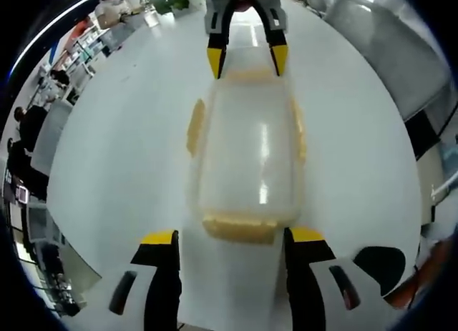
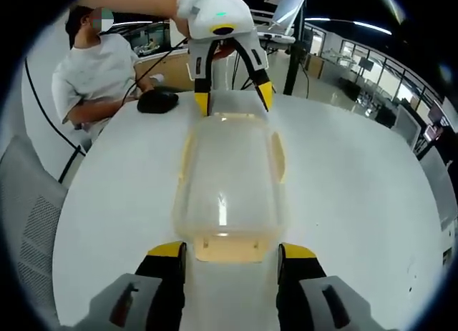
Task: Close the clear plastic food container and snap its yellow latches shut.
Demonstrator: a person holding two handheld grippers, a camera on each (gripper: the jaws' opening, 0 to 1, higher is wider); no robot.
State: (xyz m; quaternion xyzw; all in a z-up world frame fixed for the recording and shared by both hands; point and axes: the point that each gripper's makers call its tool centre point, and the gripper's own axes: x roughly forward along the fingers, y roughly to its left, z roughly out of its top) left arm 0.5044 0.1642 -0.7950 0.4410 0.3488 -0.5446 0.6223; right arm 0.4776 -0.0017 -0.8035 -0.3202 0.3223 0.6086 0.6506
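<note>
Jaws spread on both my left gripper and right gripper, flanking opposite end latches of the lidded container, long axis toward 12 o'clock.

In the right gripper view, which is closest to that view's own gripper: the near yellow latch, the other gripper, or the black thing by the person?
1. Near latch, between the right gripper's tips.
2. Left gripper, at the container's far end.
3. Black thing, beside the person; roughly level with the left gripper, so that order is uncertain.

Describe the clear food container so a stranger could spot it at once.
On the wide white table, look at the stretch between the two facing grippers. There lies the container: a long, rounded, see-through plastic box. Yellow latches on its ends and sides mark it out.
</note>
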